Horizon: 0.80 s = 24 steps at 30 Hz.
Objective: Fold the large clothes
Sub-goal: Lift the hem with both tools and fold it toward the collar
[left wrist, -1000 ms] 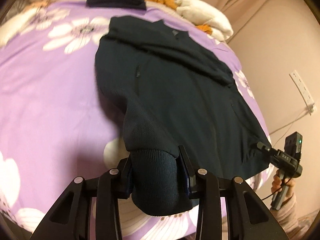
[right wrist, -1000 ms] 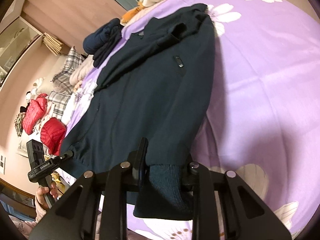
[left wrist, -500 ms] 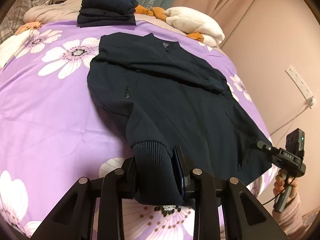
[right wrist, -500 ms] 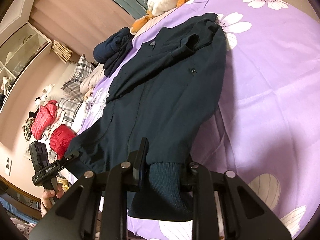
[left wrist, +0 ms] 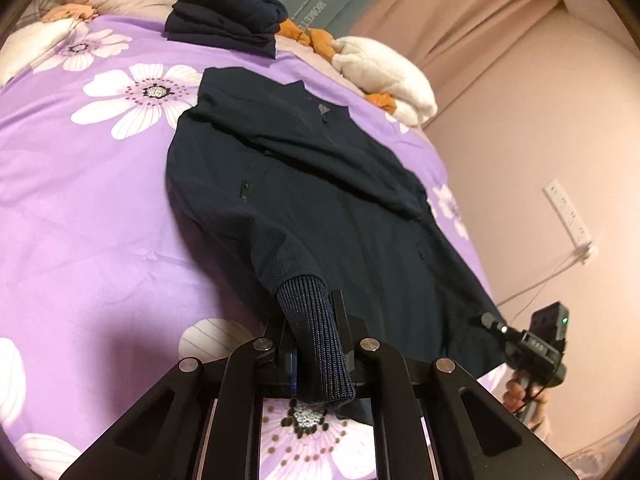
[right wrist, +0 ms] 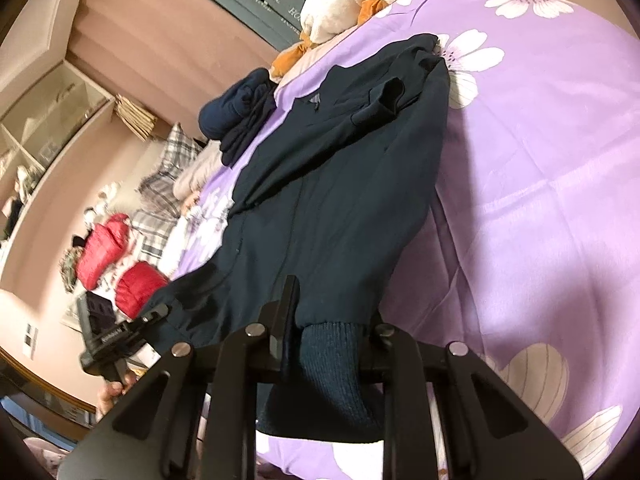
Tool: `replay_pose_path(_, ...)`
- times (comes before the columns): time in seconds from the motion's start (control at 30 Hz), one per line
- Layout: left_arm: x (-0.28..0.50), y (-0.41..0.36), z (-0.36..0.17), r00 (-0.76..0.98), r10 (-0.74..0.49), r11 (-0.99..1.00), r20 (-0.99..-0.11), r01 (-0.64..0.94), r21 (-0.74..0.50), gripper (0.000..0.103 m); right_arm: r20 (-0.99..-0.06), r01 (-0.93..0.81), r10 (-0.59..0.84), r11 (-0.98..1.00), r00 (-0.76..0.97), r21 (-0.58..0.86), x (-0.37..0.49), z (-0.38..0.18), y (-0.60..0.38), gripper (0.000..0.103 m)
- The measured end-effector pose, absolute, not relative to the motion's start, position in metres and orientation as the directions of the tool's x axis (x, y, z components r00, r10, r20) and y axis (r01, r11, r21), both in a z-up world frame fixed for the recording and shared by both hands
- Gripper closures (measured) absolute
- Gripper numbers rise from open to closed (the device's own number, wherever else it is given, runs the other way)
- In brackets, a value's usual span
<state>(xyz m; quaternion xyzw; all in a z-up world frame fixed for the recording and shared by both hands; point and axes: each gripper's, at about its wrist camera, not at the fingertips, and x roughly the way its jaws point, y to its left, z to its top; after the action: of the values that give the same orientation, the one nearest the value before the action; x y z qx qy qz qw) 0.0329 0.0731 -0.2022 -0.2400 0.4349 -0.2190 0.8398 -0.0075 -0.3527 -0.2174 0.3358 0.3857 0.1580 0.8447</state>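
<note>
A dark navy jacket (left wrist: 320,200) (right wrist: 340,200) lies flat on a purple flowered bedspread (left wrist: 80,200), collar at the far end, one sleeve folded across its chest. My left gripper (left wrist: 314,320) is shut on the ribbed band (left wrist: 320,360) at the jacket's near left corner, squeezing it narrow. My right gripper (right wrist: 332,320) has its jaws closing tighter on the ribbed band (right wrist: 328,360) at the near right corner, pads pressing on it. Each view shows the other gripper, hand-held, at the opposite corner: the right gripper (left wrist: 492,320), the left gripper (right wrist: 160,310).
A stack of folded dark clothes (left wrist: 228,12) and a white plush toy (left wrist: 384,72) sit at the head of the bed. Plaid pillows (right wrist: 168,168) and red padded items (right wrist: 108,248) lie off the left side. A wall with a socket (left wrist: 568,216) is close on the right.
The left jaws have closed in, pinching the ribbed band from a wide bunch to a narrow strip. Both views have tilted a little; the jacket has stayed in place.
</note>
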Motion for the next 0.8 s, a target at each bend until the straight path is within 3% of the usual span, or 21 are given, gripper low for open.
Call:
replay_pose_path(0.37, 0.017, 0.077, -0.176, 0.562, -0.591, 0.782, -0.578, 0.224, -0.582, 0.095, -0.419, -0.077, 0.593, 0.633, 0.687, 0.771, -0.028, -0.199, -0.359, 0.084)
replay_pose_path(0.8, -0.019, 0.075, -0.115, 0.576, -0.641, 0.757, -0.507, 0.367, -0.540, 0.095, -0.307, -0.212, 0.632, 0.610, 0.712, 0.763, -0.062, -0.135, -0.360, 0.084)
